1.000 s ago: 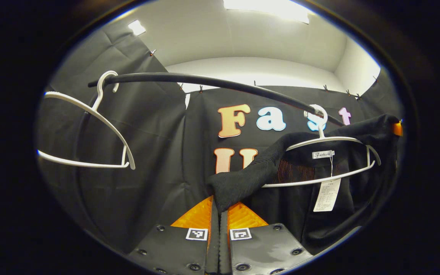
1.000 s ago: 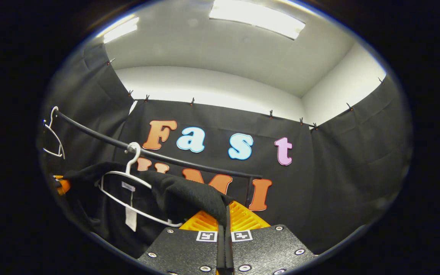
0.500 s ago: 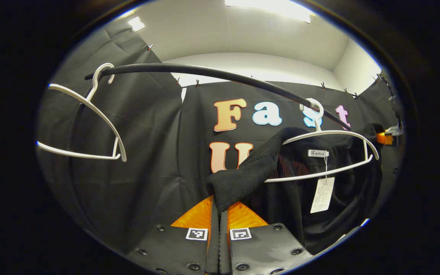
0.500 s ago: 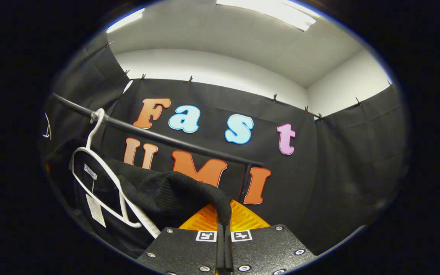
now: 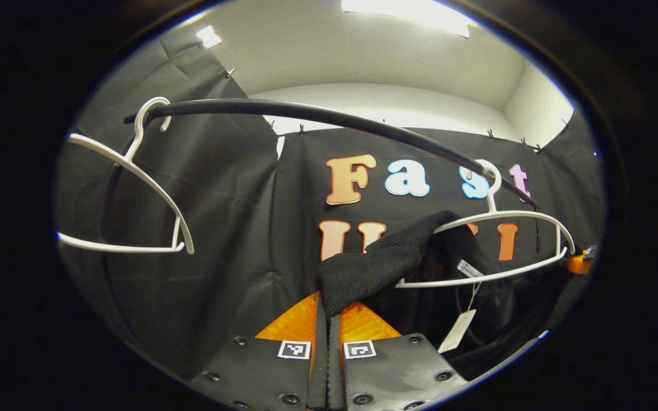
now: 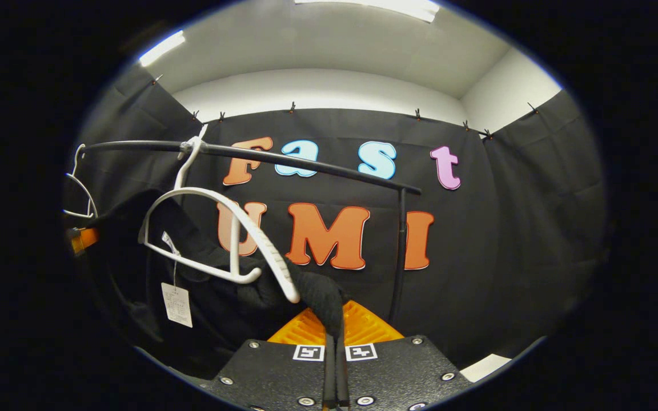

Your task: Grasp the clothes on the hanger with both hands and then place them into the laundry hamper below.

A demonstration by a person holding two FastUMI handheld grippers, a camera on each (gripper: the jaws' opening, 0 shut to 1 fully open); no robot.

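Observation:
A black knit garment (image 5: 380, 262) hangs partly from a white hanger (image 5: 500, 216) hooked on the black rail (image 5: 306, 111). One shoulder still lies over the hanger's left arm; the right arm is bare. My left gripper (image 5: 329, 305) is shut on the garment's left shoulder. In the right gripper view, my right gripper (image 6: 336, 325) is shut on the other shoulder of the garment (image 6: 317, 291), just below the bare end of the hanger (image 6: 272, 257). The body of the garment sags under the hanger with its paper tag (image 6: 176, 304) dangling.
An empty white hanger (image 5: 129, 171) hangs at the rail's left end. The rail's upright post (image 6: 400, 245) stands right of the garment. The right gripper (image 5: 577, 262) shows at the far right edge; the left gripper (image 6: 80, 240) at the far left.
The right gripper has pulled its shoulder of the garment down off the hanger's end, leaving that arm bare. The garment's body and tag have dropped lower. The left gripper holds its place.

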